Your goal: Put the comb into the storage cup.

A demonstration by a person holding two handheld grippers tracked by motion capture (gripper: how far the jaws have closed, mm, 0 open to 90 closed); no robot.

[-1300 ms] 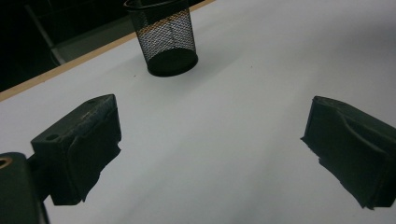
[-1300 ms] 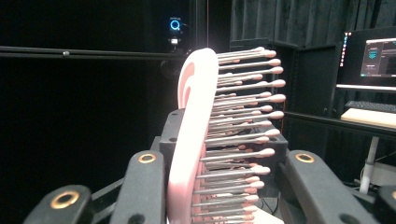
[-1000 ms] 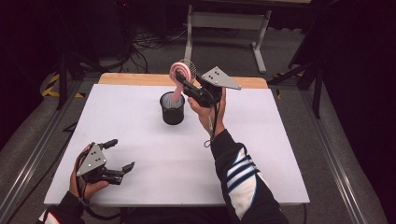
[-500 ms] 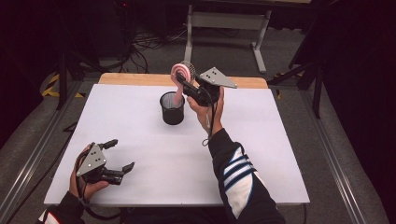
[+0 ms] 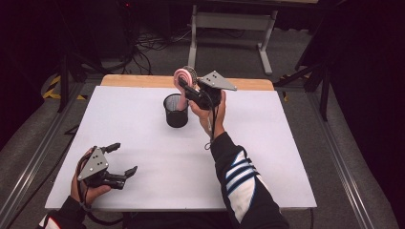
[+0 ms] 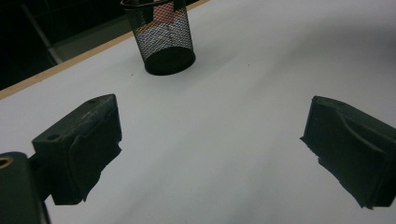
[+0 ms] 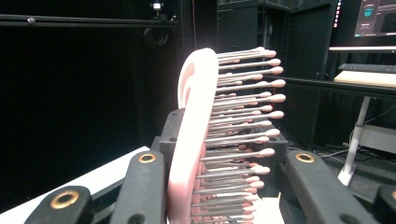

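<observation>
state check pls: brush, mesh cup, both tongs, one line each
pink hairbrush: clamped in the right tongs, head up, bristles sideways, handle end down inside the cup.
black mesh cup: upright on the white table, brush handle showing through the mesh.
right tongs: shut on the hairbrush, held above the cup.
left tongs: open, nothing between them, held near the table's front left corner.

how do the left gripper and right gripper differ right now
The left gripper is open and empty; the right gripper is shut on a pink hairbrush. The left gripper sits low at the table's near edge; the right gripper is raised above the black mesh cup. Both carry a grey three-cornered plate.
</observation>
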